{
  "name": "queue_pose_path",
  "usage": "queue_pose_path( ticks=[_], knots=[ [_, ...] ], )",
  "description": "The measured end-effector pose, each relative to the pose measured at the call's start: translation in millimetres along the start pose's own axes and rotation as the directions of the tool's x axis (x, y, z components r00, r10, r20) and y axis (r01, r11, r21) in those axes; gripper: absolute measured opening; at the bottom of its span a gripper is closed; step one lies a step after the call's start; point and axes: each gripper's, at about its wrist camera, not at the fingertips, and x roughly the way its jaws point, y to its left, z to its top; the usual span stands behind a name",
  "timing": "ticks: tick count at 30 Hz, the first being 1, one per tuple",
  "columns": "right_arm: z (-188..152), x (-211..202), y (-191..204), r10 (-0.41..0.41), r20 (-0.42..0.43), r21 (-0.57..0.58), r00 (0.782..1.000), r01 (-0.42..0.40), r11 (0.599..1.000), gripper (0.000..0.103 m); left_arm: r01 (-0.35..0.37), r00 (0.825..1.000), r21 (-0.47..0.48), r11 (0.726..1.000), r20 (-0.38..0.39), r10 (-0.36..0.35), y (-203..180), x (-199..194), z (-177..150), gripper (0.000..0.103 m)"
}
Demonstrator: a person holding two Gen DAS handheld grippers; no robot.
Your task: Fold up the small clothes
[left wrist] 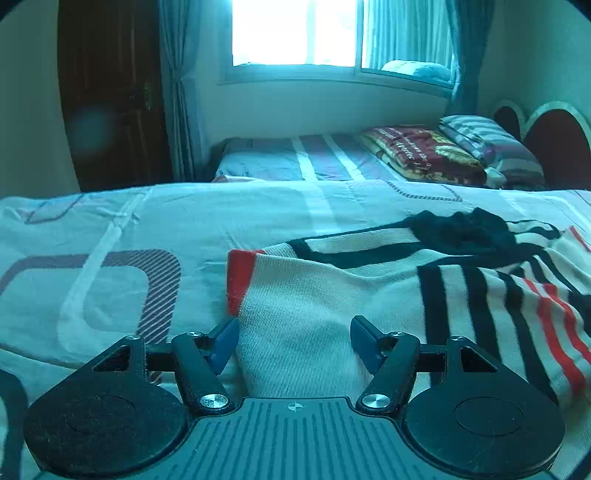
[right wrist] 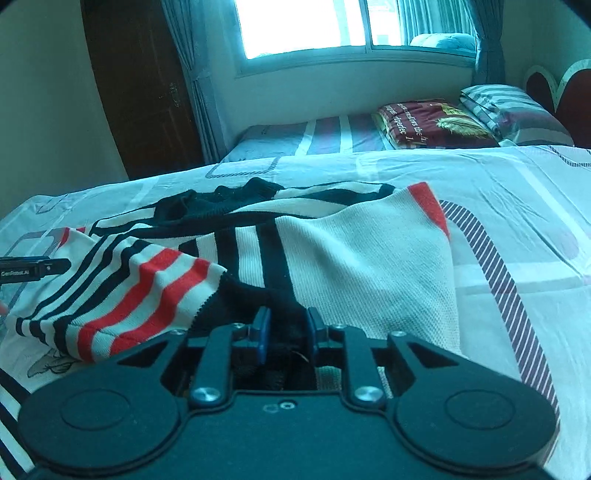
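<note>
A: Left claw point(left wrist: 293, 341) first. Status?

B: Released, jaws wide, nothing pinched. Cream part of the knit sweater point(left wrist: 332, 295) runs up between the blue pads point(left wrist: 225, 343), pads not pressing it. Left pad sits just beside the sweater's left edge, w/ the red cuff band point(left wrist: 240, 280) a bit further up.

A: Room to move?

B: Lots on the left: bare bed sheet point(left wrist: 110, 229), flat, few creases. Right side is all sweater, striped navy/red, running out of frame. Far edge of the bed drops off before a second bed point(left wrist: 295, 158).

A: Hard to see?

B: Window point(left wrist: 295, 33) blown out white. Dark door point(left wrist: 110, 92) has no detail. Sweater's near end is hidden under the claw body.

A: Right wrist view?

B: Right claw point(right wrist: 284, 332) nearly clenched, narrow gap. Dark navy fabric lies between the pads, but can't tell if they're actually pressing it; shadowed there. Striped fold point(right wrist: 147, 291) bunched to the left, cream ribbed panel point(right wrist: 369, 266) to the right, its red edge up top.

A: Free space?

B: Right side open sheet w/ hatched curve print. At left frame edge a black tip of the other claw pokes in, mostly cut off.

A: Texture?

B: Ribbed knit, soft, rumpled. Sheet smooth cotton-like.
</note>
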Motion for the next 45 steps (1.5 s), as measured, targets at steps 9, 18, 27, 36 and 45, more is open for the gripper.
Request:
queue_pose_path(
  ticks=[9, 18, 27, 36, 45],
  knots=[
    [-7.3, 3.2, 5.4, -0.036, -0.016, -0.031, 0.999, 0.035, 0.999, 0.023, -0.014, 1.000, 0.011, 1.000, -0.025, 0.014, 2.8, -2.5, -15.7, 0.067],
    [-2.7, 6.0, 4.4, -0.064, 0.013, -0.015, 0.998, 0.065, 0.998, 0.024, 0.018, 0.999, 0.022, 1.000, -0.028, -0.017, -2.7, 15.5, 22.5, 0.067],
    [-1.0, 13.5, 0.8, -0.071, -0.004, -0.016, 0.997, 0.071, 0.997, 0.023, 0.003, 1.000, 0.059, 0.998, -0.027, -0.001, -13.8, 30.2, 26.9, 0.067],
    [-2.2, 14.4, 1.8, -0.074, 0.000, -0.014, 0.997, 0.074, 0.997, 0.024, -0.005, 0.999, 0.075, 0.997, -0.045, 0.008, -15.8, 35.6, 27.9, 0.067],
    [-1.2, -8.3, -1.2, -0.048, 0.042, 0.027, 0.998, 0.047, 0.999, 0.027, -0.030, 0.999, 0.021, 0.999, 0.018, 0.030, -12.4, -23.1, -4.3, 0.068]
  ],
)
